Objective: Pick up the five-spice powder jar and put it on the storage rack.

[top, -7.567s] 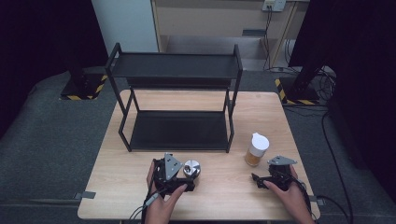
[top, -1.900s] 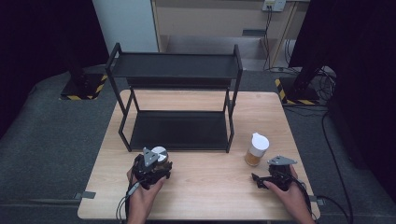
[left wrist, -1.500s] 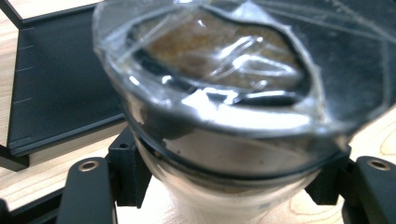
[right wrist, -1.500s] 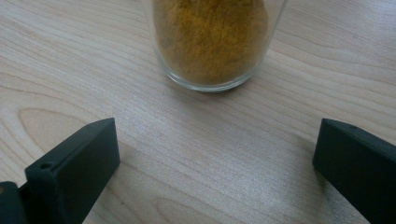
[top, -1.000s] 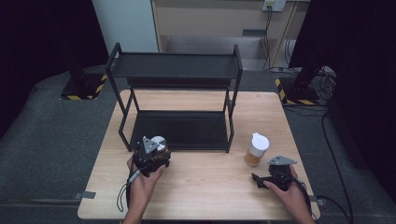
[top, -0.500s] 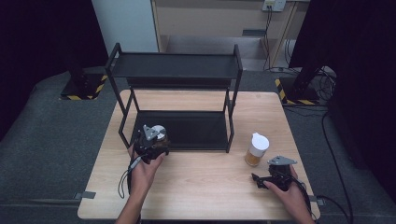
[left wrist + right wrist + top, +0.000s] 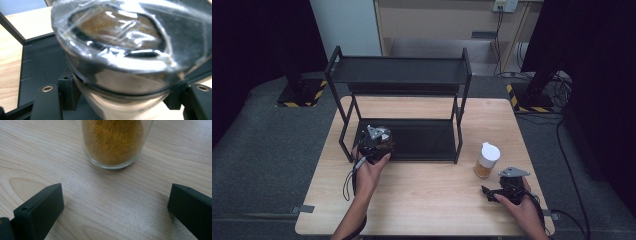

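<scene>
Jar [image 7: 117, 50] sits clamped in your left claw [image 7: 374, 141] over the rack's [image 7: 422, 140] lower shelf; tilt it and it could clip the frame. Right claw [image 7: 504, 190] rests wide open on the counter [image 7: 432, 200].

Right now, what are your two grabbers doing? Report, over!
Left gripper shut on silver-lidded jar, at the rack's lower shelf. Right gripper open, on the table near the spice glass. Nothing blocking the shelf.
</scene>
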`<state>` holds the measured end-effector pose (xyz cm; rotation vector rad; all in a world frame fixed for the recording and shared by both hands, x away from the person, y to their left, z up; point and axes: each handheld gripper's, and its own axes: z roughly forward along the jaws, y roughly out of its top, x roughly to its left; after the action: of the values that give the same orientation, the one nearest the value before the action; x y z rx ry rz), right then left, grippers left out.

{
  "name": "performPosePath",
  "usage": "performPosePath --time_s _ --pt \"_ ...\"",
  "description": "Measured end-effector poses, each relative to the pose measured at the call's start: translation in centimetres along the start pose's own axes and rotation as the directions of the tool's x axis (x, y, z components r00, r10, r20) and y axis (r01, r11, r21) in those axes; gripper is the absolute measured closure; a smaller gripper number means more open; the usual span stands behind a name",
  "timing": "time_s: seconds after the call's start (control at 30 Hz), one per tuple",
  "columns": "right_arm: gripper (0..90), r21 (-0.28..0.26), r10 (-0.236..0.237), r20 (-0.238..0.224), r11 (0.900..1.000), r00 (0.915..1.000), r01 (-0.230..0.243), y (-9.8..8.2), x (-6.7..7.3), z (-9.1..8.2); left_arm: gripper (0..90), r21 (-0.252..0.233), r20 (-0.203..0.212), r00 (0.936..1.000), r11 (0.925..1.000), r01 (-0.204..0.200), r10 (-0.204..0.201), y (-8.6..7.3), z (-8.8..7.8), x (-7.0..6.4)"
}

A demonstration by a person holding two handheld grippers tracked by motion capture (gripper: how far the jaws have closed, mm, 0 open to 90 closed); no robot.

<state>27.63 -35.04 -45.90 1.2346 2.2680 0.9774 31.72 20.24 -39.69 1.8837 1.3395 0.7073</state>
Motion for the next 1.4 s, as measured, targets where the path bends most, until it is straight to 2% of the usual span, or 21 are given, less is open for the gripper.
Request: performPosePath --time_s 0.03,0.2,0.3,0.37,0.73,1.03,1.07,1.2,1.33,1.4 --pt "1.5 0.0 0.0 0.0 1.0 1.0 0.0 0.0 0.0 0.0 30.1 -0.01 0.005 0.9999 0.9999 -0.011 0.011 -0.1 0.3 0.3" --pt "1.5 0.0 0.0 0.0 1.0 1.0 0.0 0.0 0.0 0.0 30.1 0.006 -0.005 0.9998 0.9998 0.018 -0.018 0.0 1.3 0.7" --pt "1.5 0.0 0.0 0.0 1.0 1.0 0.0 0.0 0.0 0.0 30.2 0.002 0.002 0.9999 0.9999 0.011 -0.011 -0.1 2.0 1.1" --pt "1.5 0.0 0.0 0.0 1.0 1.0 0.0 0.0 0.0 0.0 30.1 0.017 -0.013 0.9997 0.9996 0.021 -0.02 0.0 2.2 1.0" --pt "1.5 0.0 0.0 0.0 1.0 1.0 0.0 0.0 0.0 0.0 30.2 0.033 -0.016 0.9991 0.9987 0.04 -0.04 -0.7 3.4 1.5" --pt "1.7 -0.001 0.0 -0.001 1.0 1.0 0.0 0.0 0.0 0.0 30.1 0.031 -0.021 0.9996 0.9993 0.02 -0.019 -1.0 3.7 1.4" --pt "1.7 -0.001 0.0 -0.001 1.0 1.0 0.0 0.0 0.0 0.0 30.1 0.02 -0.019 0.9998 0.9998 0.007 -0.006 -1.2 3.8 1.4" --pt "1.7 -0.001 0.0 -0.001 1.0 1.0 0.0 0.0 0.0 0.0 30.0 -0.004 -0.017 0.9998 1.0 0.0 0.0 -1.8 3.8 1.4" --pt "1.8 -0.001 0.0 -0.002 1.0 1.0 0.0 -0.1 0.0 0.0 29.6 0.002 -0.02 0.9998 1.0 -0.009 0.009 -1.8 3.9 1.3" --pt "1.8 -0.001 0.0 -0.002 1.0 1.0 0.0 -0.1 0.0 -0.1 24.6 0.006 -0.022 0.9997 0.9999 -0.009 0.009 -1.9 4.0 1.4"
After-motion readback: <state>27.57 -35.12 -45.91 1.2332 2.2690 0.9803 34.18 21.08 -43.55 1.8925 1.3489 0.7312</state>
